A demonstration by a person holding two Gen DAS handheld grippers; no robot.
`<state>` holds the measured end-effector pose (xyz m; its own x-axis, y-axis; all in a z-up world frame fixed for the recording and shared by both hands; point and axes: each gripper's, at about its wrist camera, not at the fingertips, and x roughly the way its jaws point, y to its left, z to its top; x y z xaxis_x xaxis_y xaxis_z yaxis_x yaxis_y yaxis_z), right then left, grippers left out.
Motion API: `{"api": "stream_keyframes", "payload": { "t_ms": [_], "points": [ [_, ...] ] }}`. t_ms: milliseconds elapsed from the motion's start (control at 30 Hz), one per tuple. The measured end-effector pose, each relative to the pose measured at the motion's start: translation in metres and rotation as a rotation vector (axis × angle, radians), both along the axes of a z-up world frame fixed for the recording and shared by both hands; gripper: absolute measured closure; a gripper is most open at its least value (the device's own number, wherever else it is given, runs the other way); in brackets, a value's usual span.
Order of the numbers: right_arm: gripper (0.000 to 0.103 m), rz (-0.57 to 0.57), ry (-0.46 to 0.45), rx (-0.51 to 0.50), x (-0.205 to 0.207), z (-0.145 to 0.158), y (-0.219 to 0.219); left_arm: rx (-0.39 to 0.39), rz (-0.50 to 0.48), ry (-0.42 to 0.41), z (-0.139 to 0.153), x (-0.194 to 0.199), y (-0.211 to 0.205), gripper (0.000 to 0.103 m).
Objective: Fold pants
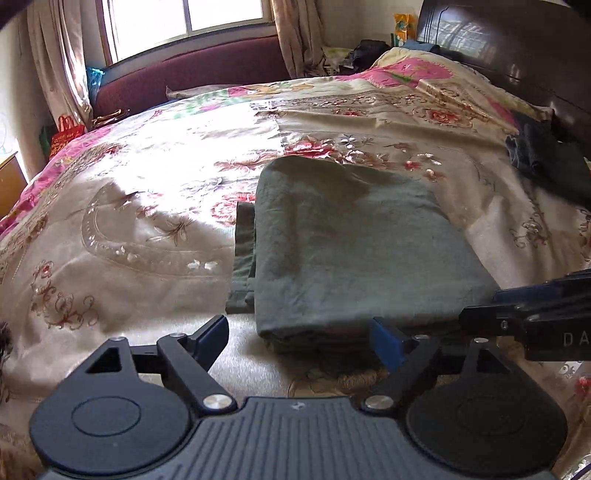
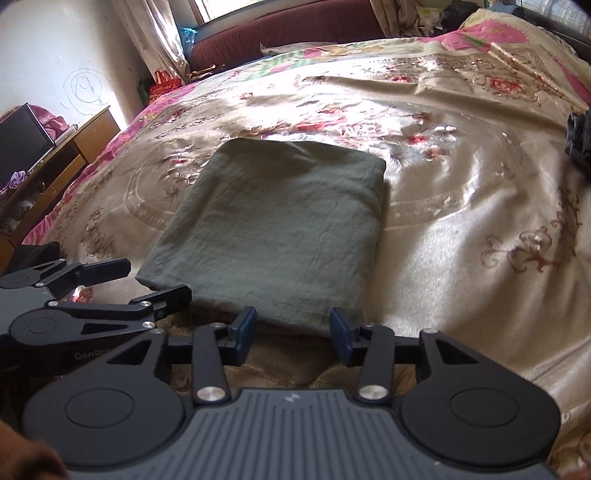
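Left gripper (image 1: 299, 338) and right gripper (image 2: 291, 334) spread, folded pants (image 2: 273, 229) on floral bedspread (image 2: 461, 206), possibly sofa (image 1: 192, 74) under window (image 1: 184, 18)

The folded pants (image 1: 354, 243) (image 2: 273, 229) are lying on the bedspread (image 1: 147, 206) (image 2: 461, 206), near its close edge. The left gripper (image 1: 301, 338) is sitting just before the pants' near left corner, its jaws standing apart. The right gripper (image 2: 293, 334) is sitting at the near edge, to the right of the left one. A pile of dark clothes (image 1: 546, 162) is lying well apart, far right, beside the headboard (image 1: 517, 48). A sofa (image 1: 192, 77) is standing behind the bed, under the window (image 1: 188, 22).
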<state>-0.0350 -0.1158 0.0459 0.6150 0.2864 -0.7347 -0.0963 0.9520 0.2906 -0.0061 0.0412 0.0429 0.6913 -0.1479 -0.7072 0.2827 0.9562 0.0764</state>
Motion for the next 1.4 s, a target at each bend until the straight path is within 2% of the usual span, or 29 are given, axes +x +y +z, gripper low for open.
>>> {"api": "stream_keyframes", "payload": {
  "t_ms": [200,400,567,700,867,1400],
  "points": [
    [0.057,-0.005,-0.011,-0.027,-0.013,0.001,0.009,0.008,0.030,0.006,-0.003,-0.020,-0.003,0.000],
    [0.057,-0.013,-0.008,-0.042,-0.028,0.002,0.011,0.035,0.040,0.010,-0.002,-0.030,-0.009,0.000],
    [0.056,-0.026,0.004,-0.042,-0.036,0.003,0.010,0.002,0.050,0.010,0.000,-0.036,-0.007,0.000],
    [0.055,-0.024,0.000,-0.055,-0.040,0.005,0.012,0.006,0.059,0.006,0.001,-0.039,-0.008,0.000],
    [0.054,-0.009,0.004,-0.070,-0.042,0.004,0.017,0.042,0.096,0.001,0.002,-0.041,-0.010,0.000],
    [0.053,-0.028,0.022,-0.058,-0.042,0.002,0.016,0.064,0.092,-0.004,0.000,-0.044,-0.014,0.000]
  ]
}}
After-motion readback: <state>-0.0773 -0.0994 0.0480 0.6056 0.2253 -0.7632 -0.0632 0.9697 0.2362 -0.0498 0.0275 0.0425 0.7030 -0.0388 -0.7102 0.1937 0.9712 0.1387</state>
